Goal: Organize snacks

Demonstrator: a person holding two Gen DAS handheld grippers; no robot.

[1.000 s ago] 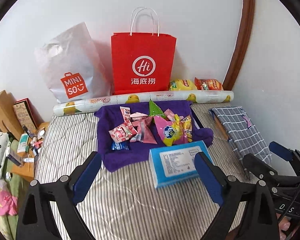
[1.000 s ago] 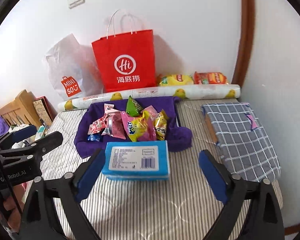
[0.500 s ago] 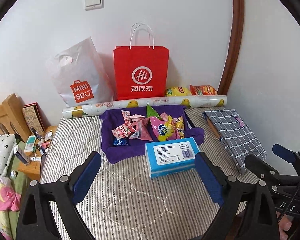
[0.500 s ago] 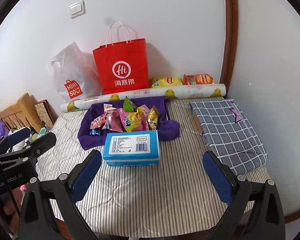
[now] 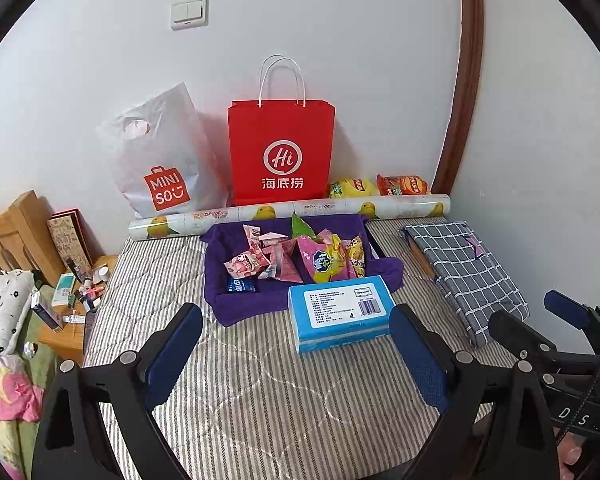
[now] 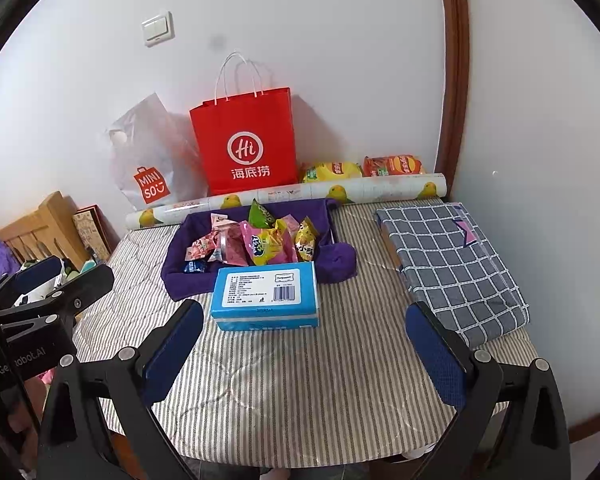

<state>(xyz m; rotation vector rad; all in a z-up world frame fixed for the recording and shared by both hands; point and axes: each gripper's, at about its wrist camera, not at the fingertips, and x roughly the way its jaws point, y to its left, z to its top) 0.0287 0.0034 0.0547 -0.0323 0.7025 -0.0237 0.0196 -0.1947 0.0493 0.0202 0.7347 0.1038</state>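
Several snack packets (image 5: pixel 296 256) (image 6: pixel 260 240) lie heaped in a purple cloth basket (image 5: pixel 220 300) (image 6: pixel 180 280) at the back of the striped table. A blue tissue box (image 5: pixel 340 312) (image 6: pixel 266 294) lies flat just in front of the basket. Two chip bags, yellow (image 5: pixel 352 188) (image 6: pixel 332 171) and orange (image 5: pixel 402 185) (image 6: pixel 394 165), rest against the wall. My left gripper (image 5: pixel 296 354) hangs open over the near part of the table, short of the box. The right gripper (image 6: pixel 304 354) is open too, nothing between its fingers.
A red paper bag (image 5: pixel 280 152) (image 6: pixel 246 144) and a white plastic bag (image 5: pixel 160 160) stand against the wall behind a duck-print roll (image 5: pixel 288 213). Folded checked cloth (image 6: pixel 452 268) lies at the right. A cluttered bedside stand (image 5: pixel 72 300) sits left of the table.
Both grippers have pulled back and up from the basket and box, so these look smaller and farther away. Both stayed open.
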